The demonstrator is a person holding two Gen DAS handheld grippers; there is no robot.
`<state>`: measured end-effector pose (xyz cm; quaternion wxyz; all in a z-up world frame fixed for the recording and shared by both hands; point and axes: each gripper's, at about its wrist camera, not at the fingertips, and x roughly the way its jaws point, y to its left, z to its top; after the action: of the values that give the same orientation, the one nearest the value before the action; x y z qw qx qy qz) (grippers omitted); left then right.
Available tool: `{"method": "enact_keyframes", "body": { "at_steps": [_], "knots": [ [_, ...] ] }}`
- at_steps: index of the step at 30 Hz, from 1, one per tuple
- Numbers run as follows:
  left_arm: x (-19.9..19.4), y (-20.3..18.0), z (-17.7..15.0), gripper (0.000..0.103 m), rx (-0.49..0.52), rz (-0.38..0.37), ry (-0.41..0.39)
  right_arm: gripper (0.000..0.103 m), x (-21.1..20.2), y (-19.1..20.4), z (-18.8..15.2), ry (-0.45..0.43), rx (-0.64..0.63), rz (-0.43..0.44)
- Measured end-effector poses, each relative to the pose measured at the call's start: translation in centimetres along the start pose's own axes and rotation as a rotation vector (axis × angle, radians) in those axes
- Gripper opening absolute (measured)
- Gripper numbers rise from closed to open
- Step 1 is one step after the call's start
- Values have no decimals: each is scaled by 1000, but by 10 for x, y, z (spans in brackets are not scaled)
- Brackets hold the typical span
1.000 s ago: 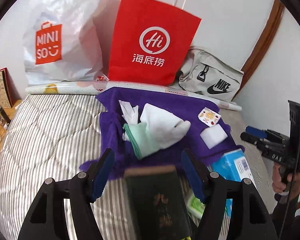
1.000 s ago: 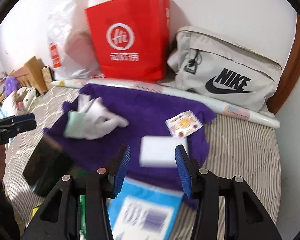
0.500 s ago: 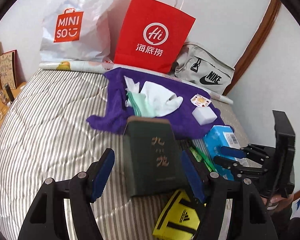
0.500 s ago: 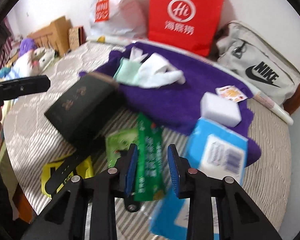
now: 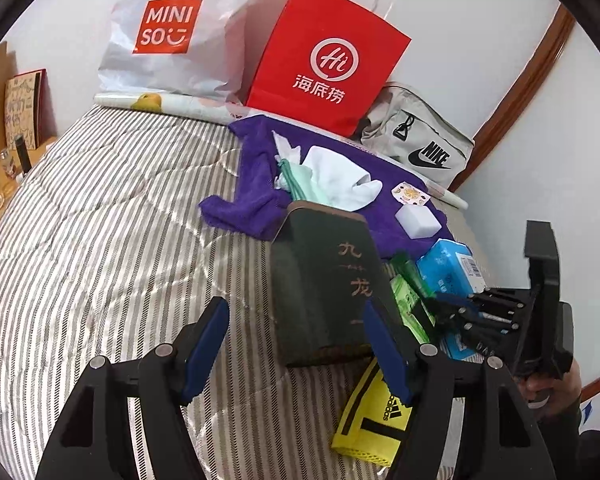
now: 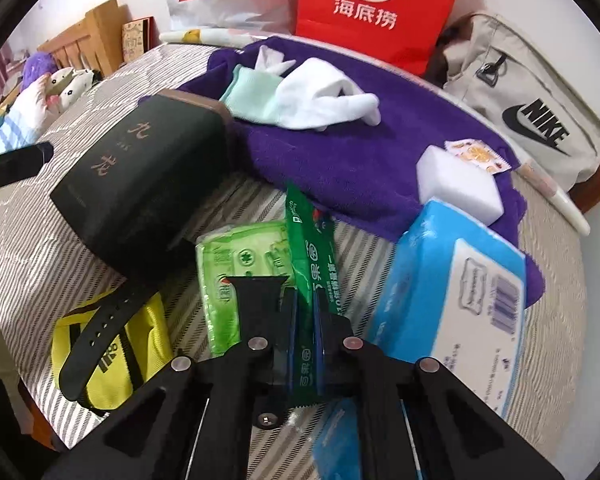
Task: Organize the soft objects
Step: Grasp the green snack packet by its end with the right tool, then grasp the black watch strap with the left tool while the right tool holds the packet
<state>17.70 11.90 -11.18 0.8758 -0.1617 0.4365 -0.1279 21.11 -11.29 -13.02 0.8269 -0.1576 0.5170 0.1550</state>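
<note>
Right wrist view: the right gripper (image 6: 305,316) pinches a green packet (image 6: 309,248) between its closed blue pads, the packet running forward out of them. Just left of it lies a pale green pack (image 6: 240,268), further left a yellow pouch (image 6: 112,344) and a dark box (image 6: 140,184); a blue tissue pack (image 6: 456,292) sits right. Ahead, a purple towel (image 6: 340,148) carries white gloves (image 6: 324,100) and a white sponge (image 6: 456,184). Left wrist view: the left gripper (image 5: 296,344) is spread wide and holds nothing, the box (image 5: 324,284) just ahead. A red bag (image 5: 324,60) stands farthest.
</note>
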Motion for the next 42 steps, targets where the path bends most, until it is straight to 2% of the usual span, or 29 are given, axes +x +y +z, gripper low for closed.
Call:
{"method": "enact_keyframes", "body": {
  "at_steps": [7,12,21,28,33,34,35,38,42],
  "knots": [
    [-5,-2,-6,67,-9,-5,6,7,-41,-14,-3,-89,91,96],
    [-7,-18,-15,67,20,-2,20,7,-71,-17,-23,-139,138,181],
    [-8,-67,-38,67,69,-55,62,7,-104,-9,-82,-187,139,194],
    [24,-105,-51,67,150,47,144,7,-113,-15,-132,-191,157,178],
    [46,-121,-56,66,202,151,190,7,-104,-30,-162,-169,208,175],
    [49,-122,-56,64,198,163,192,7,-99,-35,-166,-162,228,179],
    [51,-123,-56,51,192,167,194,7,-94,-40,-169,-154,249,177],
    [60,-120,-55,24,165,153,214,7,-84,-51,-176,-141,284,161],
    [52,-111,-57,19,155,160,191,7,-82,-58,-178,-155,303,164]
  ]
}}
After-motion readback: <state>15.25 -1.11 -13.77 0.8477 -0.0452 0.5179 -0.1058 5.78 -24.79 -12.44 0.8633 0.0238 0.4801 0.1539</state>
